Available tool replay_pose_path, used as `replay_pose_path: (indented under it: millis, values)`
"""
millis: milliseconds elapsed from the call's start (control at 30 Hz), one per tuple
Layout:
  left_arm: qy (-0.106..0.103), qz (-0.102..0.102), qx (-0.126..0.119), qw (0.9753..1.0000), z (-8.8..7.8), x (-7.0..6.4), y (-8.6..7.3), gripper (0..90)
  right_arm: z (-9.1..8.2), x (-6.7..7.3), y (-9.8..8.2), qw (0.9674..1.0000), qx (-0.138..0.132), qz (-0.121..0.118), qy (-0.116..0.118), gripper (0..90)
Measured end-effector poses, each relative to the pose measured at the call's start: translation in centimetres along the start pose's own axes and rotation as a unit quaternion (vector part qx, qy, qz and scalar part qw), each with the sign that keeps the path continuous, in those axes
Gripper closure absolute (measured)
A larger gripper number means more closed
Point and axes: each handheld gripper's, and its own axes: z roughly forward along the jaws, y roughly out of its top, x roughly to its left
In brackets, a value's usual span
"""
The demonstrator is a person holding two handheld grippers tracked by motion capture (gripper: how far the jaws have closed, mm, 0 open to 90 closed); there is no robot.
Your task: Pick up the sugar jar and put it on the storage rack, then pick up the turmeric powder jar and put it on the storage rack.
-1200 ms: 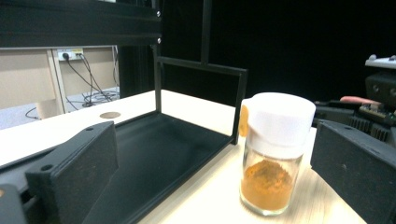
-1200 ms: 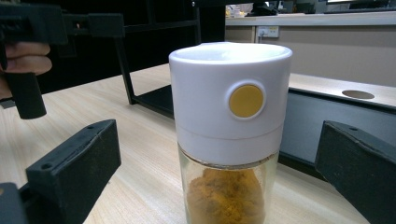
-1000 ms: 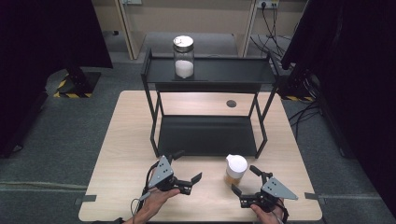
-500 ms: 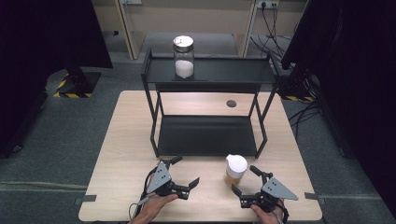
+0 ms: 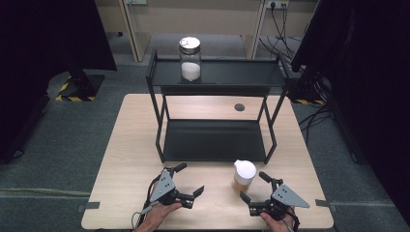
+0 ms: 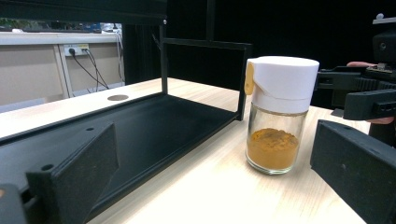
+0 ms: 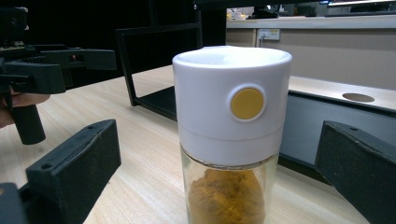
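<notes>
Left tool (image 5: 189, 180) shifted slightly, spice jar (image 5: 243, 175) before rack (image 5: 212, 140)

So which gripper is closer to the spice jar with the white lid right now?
Right. The right gripper sits just in front of the spice jar, jaws open toward it, not touching. The left gripper is farther off to the jar's left, also open.

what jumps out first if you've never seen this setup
Most likely the spice jar with a white cap and orange powder, standing on the table's near edge between two open grippers: the right gripper close by it, the left gripper farther off. Next, the black rack in the middle of the table, with a glass jar of white grains on its top shelf.
</notes>
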Motion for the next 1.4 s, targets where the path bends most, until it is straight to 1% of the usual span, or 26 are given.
replay_pose_path:
  millis: [367,600,700,900,1067,1400]
  values:
    - [-0.001,0.0,0.002,1.0,-0.04,0.05,-0.18,0.5,-0.15,0.06,0.01,1.0,-0.004,-0.003,-0.001,0.5]
    - [0.0,-0.002,0.003,1.0,-0.03,0.01,-0.23,0.5,-0.13,0.04,-0.01,1.0,-0.005,0.0,-0.001,0.5]
    - [0.001,-0.001,0.002,1.0,-0.03,0.01,-0.22,0.5,-0.13,0.1,0.02,1.0,-0.004,-0.004,0.0,0.5]
    - [0.003,-0.006,0.003,1.0,-0.02,0.1,-0.28,0.5,-0.13,0.02,-0.02,1.0,-0.005,-0.001,-0.001,0.5]
    - [0.003,-0.006,0.001,1.0,-0.05,0.06,-0.29,0.5,-0.04,0.02,-0.03,1.0,-0.004,0.0,-0.002,0.5]
    - [0.003,-0.007,0.001,1.0,-0.13,0.02,-0.38,0.5,0.23,0.07,0.15,1.0,-0.001,-0.005,-0.006,0.5]
